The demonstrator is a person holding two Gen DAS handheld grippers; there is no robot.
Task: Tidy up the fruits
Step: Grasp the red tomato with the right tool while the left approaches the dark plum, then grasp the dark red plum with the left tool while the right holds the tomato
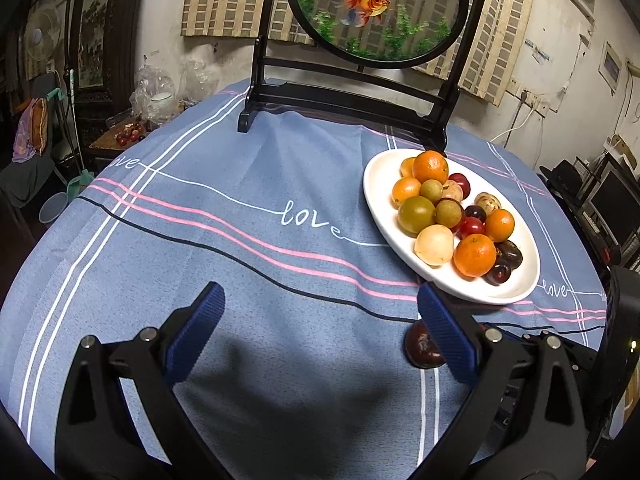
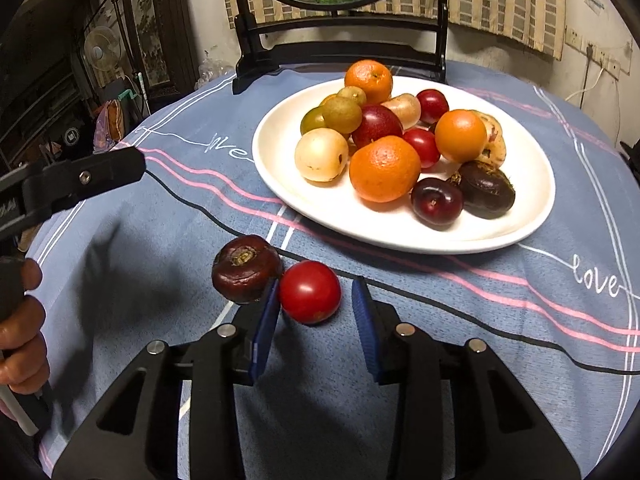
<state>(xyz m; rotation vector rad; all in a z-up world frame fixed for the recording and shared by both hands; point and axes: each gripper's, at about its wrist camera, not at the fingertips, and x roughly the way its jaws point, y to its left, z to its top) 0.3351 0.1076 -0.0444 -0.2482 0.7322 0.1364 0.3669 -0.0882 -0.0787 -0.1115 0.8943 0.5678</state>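
Blue tablecloth (image 2: 120,280), white plate (image 2: 532,208) heaped with fruit, left tongs (image 1: 318,312) released, right tongs (image 2: 316,304) unclenched around red tomato (image 2: 310,292).

We see a round desk (image 1: 248,240) under a blue cloth (image 2: 128,280) with white, pink and dark stripes and the word "love" stitched in white. On the cloth, toward two o'clock in the left wrist view, sits a white oval plate (image 1: 378,184). At twelve o'clock stands a black wooden stand (image 1: 340,96). Just off the plate's near rim, a dark brown chestnut-like fruit (image 2: 246,268) and a red tomato (image 2: 310,292) lie touching each other.
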